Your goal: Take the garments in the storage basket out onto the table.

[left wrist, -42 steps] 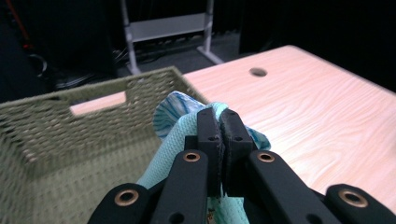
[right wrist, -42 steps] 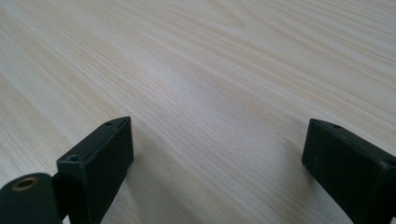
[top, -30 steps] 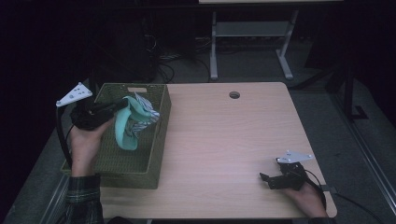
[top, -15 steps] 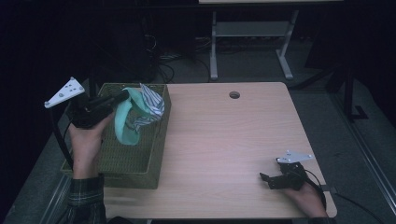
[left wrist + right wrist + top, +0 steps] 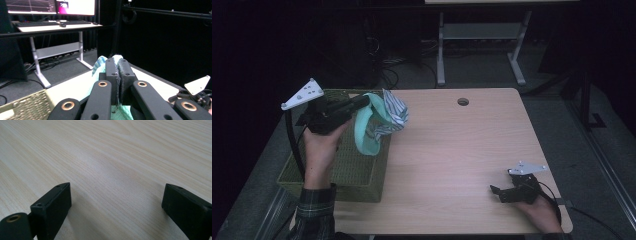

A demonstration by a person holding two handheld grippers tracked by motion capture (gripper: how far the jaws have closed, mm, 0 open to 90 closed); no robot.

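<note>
A mint-green cloth (image 5: 364, 131) bunched with a blue-and-white striped cloth (image 5: 393, 116) hangs in the air, pinched at the top, drooping over the right rim of a green woven basket (image 5: 343, 170) at the table's left edge.

Looked forward and down from above the near side of the wooden table (image 5: 472, 150), taking in the wicker basket (image 5: 347, 172) at left and the floor beyond. Rode close behind the left gripper (image 5: 117, 67), aimed level across the table toward a far desk with monitors (image 5: 50, 6), sharing tabletop, basket corner (image 5: 25, 105) and right gripper (image 5: 197, 92) with the overhead camera. Sat just over bare tabletop (image 5: 112, 157) between the right gripper's (image 5: 116, 202) wide-set jaws.
</note>
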